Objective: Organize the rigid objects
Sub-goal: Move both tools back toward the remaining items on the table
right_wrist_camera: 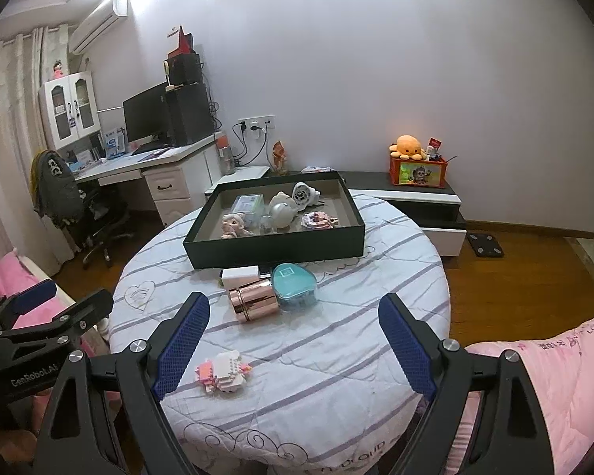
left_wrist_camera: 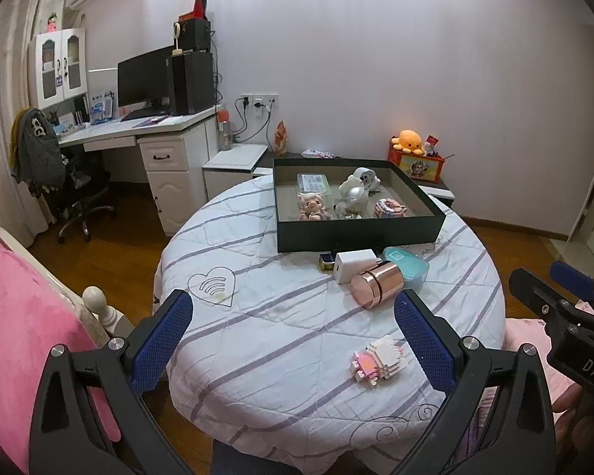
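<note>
A round table with a striped white cloth (left_wrist_camera: 281, 328) carries a black box (left_wrist_camera: 356, 233) at its far side. In the box lie a doll (left_wrist_camera: 312, 206), a white figure (left_wrist_camera: 350, 194) and a pink block model (left_wrist_camera: 390, 208). In front of the box lie a white charger (left_wrist_camera: 352, 265), a rose-gold cylinder (left_wrist_camera: 376, 283) and a teal case (left_wrist_camera: 410, 265). A pink-and-white block figure (left_wrist_camera: 378, 358) lies near the front edge. My left gripper (left_wrist_camera: 293, 316) is open and empty above the table. My right gripper (right_wrist_camera: 293, 324) is open and empty, the block figure (right_wrist_camera: 223, 370) beside its left finger.
A desk with monitor (left_wrist_camera: 146, 79) and an office chair (left_wrist_camera: 75, 182) stand at the left. A low cabinet with an orange box and plush (right_wrist_camera: 415, 162) lines the back wall. Pink bedding (right_wrist_camera: 546, 376) lies at the right, a pink bed (left_wrist_camera: 16, 324) at the left.
</note>
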